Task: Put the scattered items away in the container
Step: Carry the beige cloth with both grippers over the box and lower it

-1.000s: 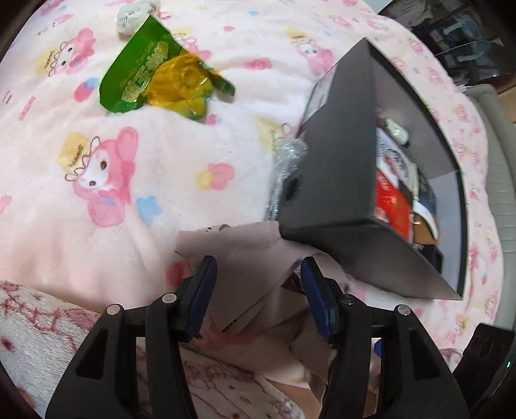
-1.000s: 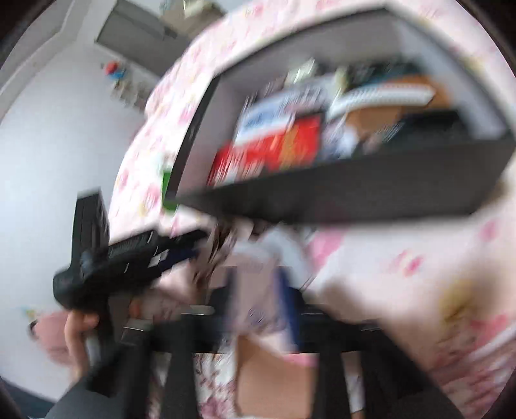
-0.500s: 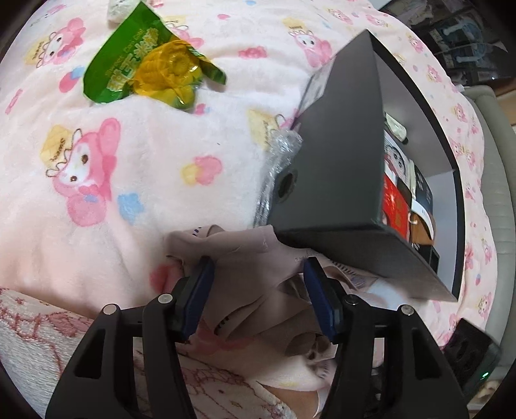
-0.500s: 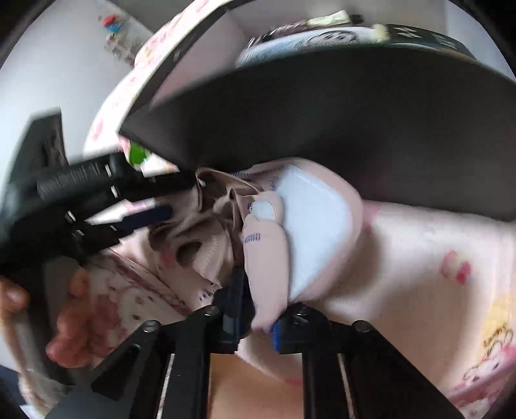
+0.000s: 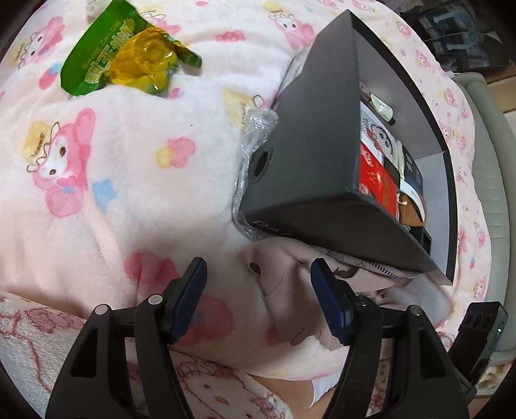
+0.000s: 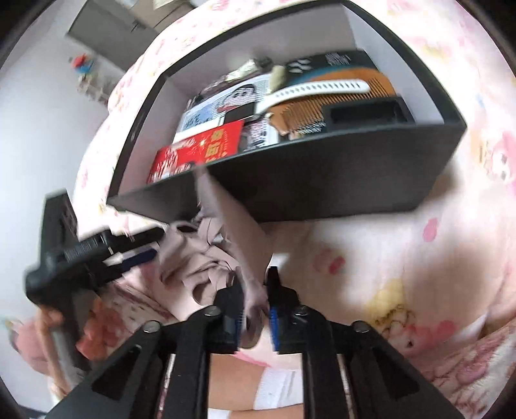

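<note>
A crumpled beige-pink cloth (image 5: 283, 277) lies on the pink blanket against the near wall of a black box (image 5: 309, 154). My left gripper (image 5: 259, 290) is open, its fingers on either side of the cloth's left end. My right gripper (image 6: 254, 309) is shut on the cloth (image 6: 238, 245), pulling a fold up toward the box (image 6: 322, 187) rim. The box holds a red packet (image 6: 200, 148), a comb, a white strap and booklets. A green and yellow snack bag (image 5: 125, 61) lies at the far left.
Crinkled clear plastic wrap (image 5: 254, 135) sits against the box's left wall. A small white wrapped item (image 5: 93, 4) lies beyond the snack bag. The left gripper (image 6: 96, 258) shows in the right wrist view, held by a hand.
My left gripper has opened wider and the cloth has slid right out of its fingers. My right gripper has risen, lifting the cloth toward the box rim.
</note>
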